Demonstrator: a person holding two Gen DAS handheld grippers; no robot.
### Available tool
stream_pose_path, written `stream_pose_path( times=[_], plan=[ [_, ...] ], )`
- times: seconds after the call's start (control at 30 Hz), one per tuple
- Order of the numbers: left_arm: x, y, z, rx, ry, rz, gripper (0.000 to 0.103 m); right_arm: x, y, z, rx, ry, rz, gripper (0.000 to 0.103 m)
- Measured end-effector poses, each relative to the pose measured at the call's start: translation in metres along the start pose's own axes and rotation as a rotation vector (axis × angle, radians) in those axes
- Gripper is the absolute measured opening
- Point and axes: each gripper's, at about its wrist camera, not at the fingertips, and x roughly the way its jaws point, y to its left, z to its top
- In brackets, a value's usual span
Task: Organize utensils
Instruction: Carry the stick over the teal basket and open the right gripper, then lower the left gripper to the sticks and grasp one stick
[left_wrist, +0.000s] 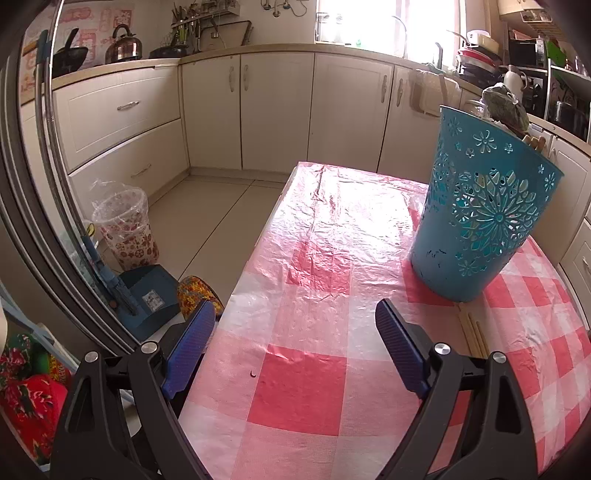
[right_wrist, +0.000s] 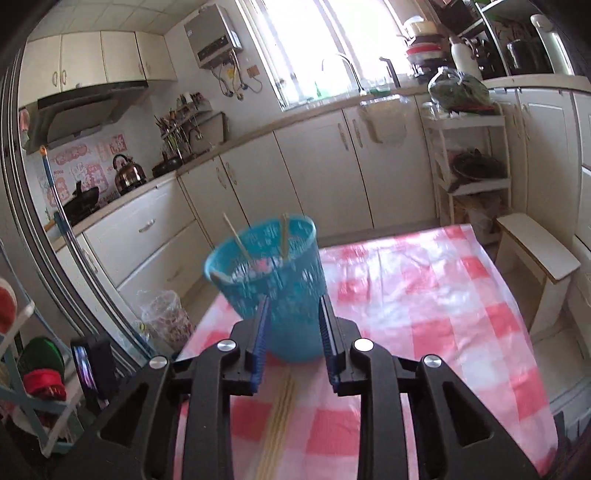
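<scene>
A teal perforated basket (left_wrist: 480, 210) stands upright on the pink checked table (left_wrist: 314, 258); it also shows in the right wrist view (right_wrist: 273, 273), blurred. Chopsticks (right_wrist: 236, 236) lean inside it, and their tips poke over its rim in the left wrist view (left_wrist: 533, 142). Several more chopsticks (right_wrist: 279, 417) lie on the cloth below my right gripper (right_wrist: 291, 321), also seen in the left wrist view (left_wrist: 474, 334). My right gripper is open and empty just in front of the basket. My left gripper (left_wrist: 295, 328) is open wide and empty, left of the basket.
The table's left edge (left_wrist: 255, 251) drops to the floor, where a lined bin (left_wrist: 125, 229) and a blue dustpan (left_wrist: 147, 299) stand. A white stool (right_wrist: 535, 258) sits at the table's far right. Kitchen cabinets (left_wrist: 277, 110) run behind.
</scene>
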Motion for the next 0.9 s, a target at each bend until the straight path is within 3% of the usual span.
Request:
stream_pose_path(
  times=[0.2,0.57,0.9],
  plan=[
    [-0.004,-0.002,-0.001,0.008,-0.015,0.004,0.085,0.018,-0.016,-0.065,0.041,0.188,-0.048,0.027],
    [-0.004,0.001,-0.001,0.003,-0.019,-0.006,0.085,0.059,0.012,-0.084,-0.067,0.305,-0.035,0.027],
    [-0.004,-0.001,-0.002,0.019,-0.019,-0.007,0.085,0.085,0.018,-0.085,-0.096,0.358,-0.057,0.022]
  ],
)
